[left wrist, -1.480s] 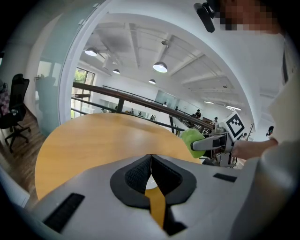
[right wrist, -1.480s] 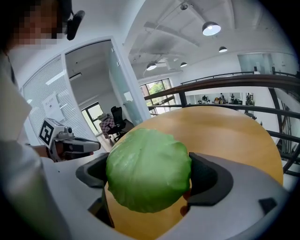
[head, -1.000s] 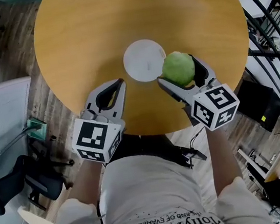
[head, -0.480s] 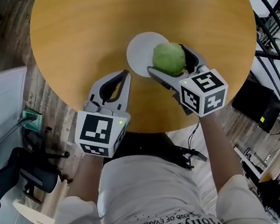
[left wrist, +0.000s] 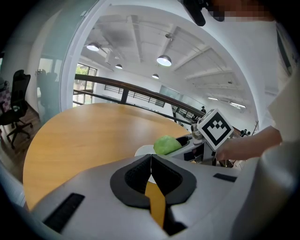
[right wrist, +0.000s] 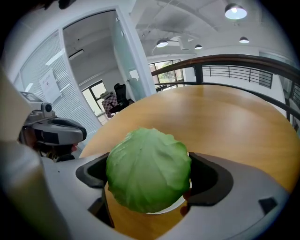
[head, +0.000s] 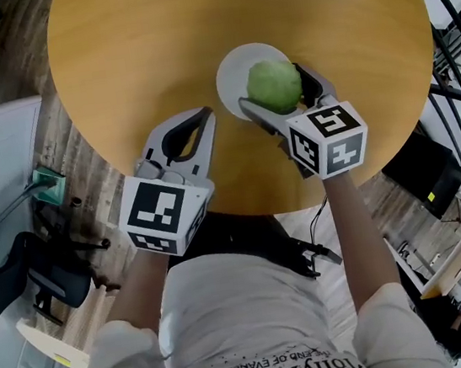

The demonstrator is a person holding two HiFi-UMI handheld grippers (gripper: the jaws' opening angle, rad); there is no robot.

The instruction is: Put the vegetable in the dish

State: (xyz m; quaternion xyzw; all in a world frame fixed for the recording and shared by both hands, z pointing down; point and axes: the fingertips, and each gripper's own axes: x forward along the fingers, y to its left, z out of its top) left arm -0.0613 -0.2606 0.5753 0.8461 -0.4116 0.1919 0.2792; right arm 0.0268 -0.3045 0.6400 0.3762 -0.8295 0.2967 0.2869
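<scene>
A round green cabbage sits clamped between the jaws of my right gripper, which is shut on it. The cabbage hangs over the near part of a small white dish that lies on the round wooden table. In the right gripper view a sliver of the dish shows under the cabbage. My left gripper hovers over the table's near edge, left of the dish, its jaws shut with nothing between them.
The table stretches beyond the dish. Its near edge lies just under both grippers. Office chairs and a green box stand on the floor at the left. A dark railing runs along the right.
My right gripper has carried the cabbage forward and left, from beside the dish's right rim to over the dish. The left gripper has barely shifted.
</scene>
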